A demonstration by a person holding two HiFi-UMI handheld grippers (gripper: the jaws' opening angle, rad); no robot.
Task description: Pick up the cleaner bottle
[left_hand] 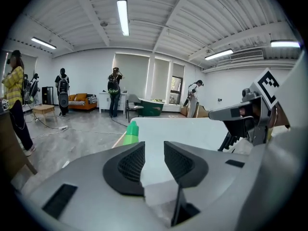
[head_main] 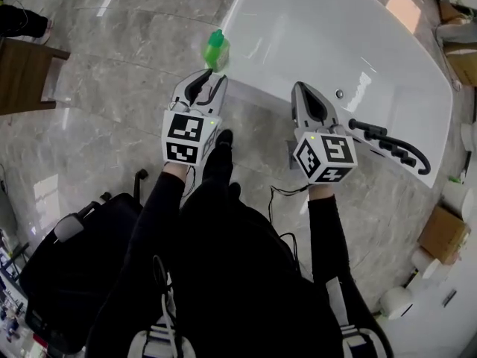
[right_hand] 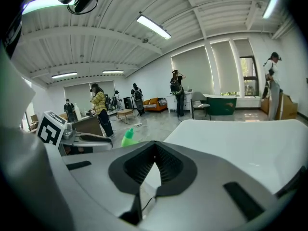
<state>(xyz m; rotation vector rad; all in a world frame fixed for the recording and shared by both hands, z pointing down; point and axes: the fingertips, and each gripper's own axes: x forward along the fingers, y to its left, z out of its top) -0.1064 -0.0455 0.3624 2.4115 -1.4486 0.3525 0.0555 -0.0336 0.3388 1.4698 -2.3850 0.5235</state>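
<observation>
The green cleaner bottle [head_main: 216, 49] stands upright on the near left corner of the white bathtub [head_main: 328, 28]. My left gripper [head_main: 212, 77] is just short of the bottle, open, with a narrow gap and nothing between its fingers. In the left gripper view the bottle [left_hand: 131, 133] shows just left of the jaws' gap [left_hand: 154, 146], beyond the left finger. My right gripper [head_main: 299, 88] hovers over the tub's near rim, to the right of the bottle, its tips together and empty. The right gripper view has the bottle [right_hand: 128, 137] off to the left of its shut jaws [right_hand: 155, 146].
A black ribbed handle or hose [head_main: 395, 148] lies along the tub's near rim at the right. A black bag [head_main: 74, 267] sits on the marble floor at lower left, a wooden table [head_main: 22, 73] at far left, cardboard boxes [head_main: 443, 233] at right. Several people stand far back in the room.
</observation>
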